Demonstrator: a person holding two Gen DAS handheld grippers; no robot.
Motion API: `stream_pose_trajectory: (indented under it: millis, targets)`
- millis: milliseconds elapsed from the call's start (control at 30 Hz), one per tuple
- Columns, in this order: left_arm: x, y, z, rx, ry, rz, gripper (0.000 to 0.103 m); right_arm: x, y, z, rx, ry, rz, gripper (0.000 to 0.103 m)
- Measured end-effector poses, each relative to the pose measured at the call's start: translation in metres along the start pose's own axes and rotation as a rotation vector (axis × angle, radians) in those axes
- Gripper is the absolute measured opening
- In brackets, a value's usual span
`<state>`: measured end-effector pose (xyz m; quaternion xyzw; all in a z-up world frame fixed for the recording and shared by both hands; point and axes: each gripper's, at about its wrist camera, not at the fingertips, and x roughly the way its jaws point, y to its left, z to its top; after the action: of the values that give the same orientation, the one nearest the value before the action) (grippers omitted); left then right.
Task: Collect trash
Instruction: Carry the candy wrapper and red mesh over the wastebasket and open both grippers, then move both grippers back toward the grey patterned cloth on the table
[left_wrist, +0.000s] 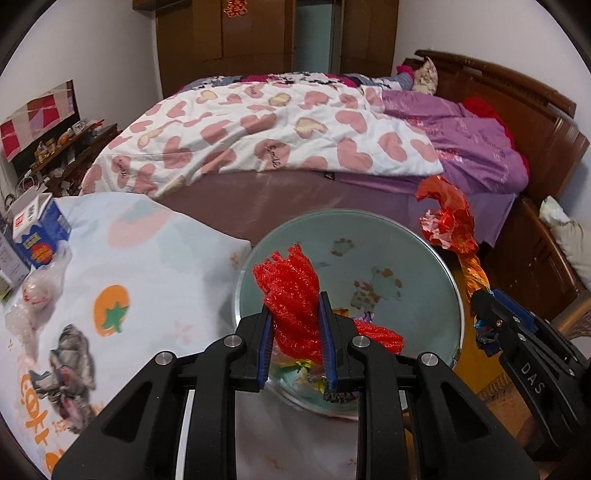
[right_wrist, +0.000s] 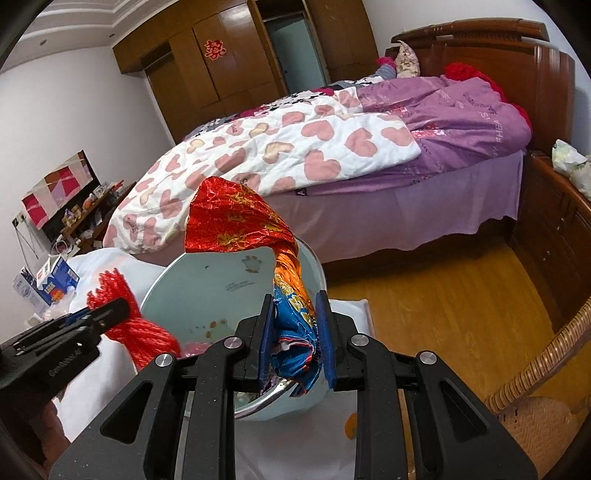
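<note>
Left gripper (left_wrist: 295, 332) was clamped on a red foam fruit-net sleeve (left_wrist: 291, 295), blue pads pressing both sides, the net sticking up past the fingertips. It hung over the pale blue-green enamel basin with painted animals (left_wrist: 388, 251), which sat on a table draped in a white cloth with orange tomato and cartoon prints (left_wrist: 129, 266). Second piece of red foam net (left_wrist: 384, 336) lay inside the basin by the near rim, with some crumpled coloured wrappers (left_wrist: 299, 367) just below the left fingertips.

Right gripper (right_wrist: 295, 332) was shut tight on a twisted foil snack bag, red-and-gold at the top, orange in the middle, blue at the bottom (right_wrist: 236, 221). Blue end sat between the pads, red end flared upward above the basin's (right_wrist: 207, 280) rim. From the left wrist view the same bag (left_wrist: 448, 218) was at the right edge of the basin, outside its rim, in the right gripper (left_wrist: 484, 314).

Blue-and-white cardboard carton (left_wrist: 40, 229) and clear crumpled plastic wrap (left_wrist: 37, 291) were on the cloth at far left, well apart from the basin. Bed with a white heart-print quilt (left_wrist: 258, 136) and purple bedding (left_wrist: 472, 147) stood behind the table. Woven wicker chair (right_wrist: 546, 391) at lower right in the right wrist view.
</note>
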<state>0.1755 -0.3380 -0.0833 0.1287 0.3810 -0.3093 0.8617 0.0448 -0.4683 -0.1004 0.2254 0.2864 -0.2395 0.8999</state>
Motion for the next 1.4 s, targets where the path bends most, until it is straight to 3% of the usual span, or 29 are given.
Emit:
stream_pose_trajectory:
  millis: [267, 400, 467, 533, 767, 1033, 1067, 1200, 1400]
  targets:
    - [0.021, -0.012, -0.002, 0.011, 0.048, 0.001, 0.024, 0.008, -0.005, 0.000, 0.007, 0.014, -0.007, 0.023]
    - [0.027, -0.012, -0.002, 0.011, 0.063, 0.009, 0.030, 0.009, -0.004, -0.001, 0.013, 0.018, -0.007, 0.023]
    - [0.028, -0.013, -0.002, 0.017, 0.067, 0.010, 0.037, 0.009, -0.004, 0.000, 0.013, 0.017, -0.006, 0.023]
    - [0.025, -0.013, -0.003, 0.014, 0.063, 0.010, 0.055, 0.009, -0.004, 0.000, 0.013, 0.017, -0.007, 0.023]
    - [0.007, -0.007, -0.002, 0.007, 0.020, 0.033, 0.068, 0.009, -0.003, 0.003, 0.012, 0.020, -0.008, 0.023]
    - [-0.012, 0.020, -0.005, -0.045, 0.003, 0.108, 0.082, 0.019, 0.010, 0.003, -0.028, 0.043, 0.002, 0.026]
    - [-0.014, 0.023, -0.006, -0.049, -0.001, 0.117, 0.082, 0.021, 0.011, 0.003, -0.030, 0.047, 0.005, 0.028]
    - [-0.021, 0.035, -0.010, -0.061, -0.008, 0.153, 0.084, 0.026, 0.016, 0.003, -0.032, 0.048, 0.003, 0.055]
    - [-0.033, 0.052, -0.016, -0.087, -0.016, 0.183, 0.087, 0.015, 0.024, 0.003, -0.031, 0.020, -0.007, 0.060]
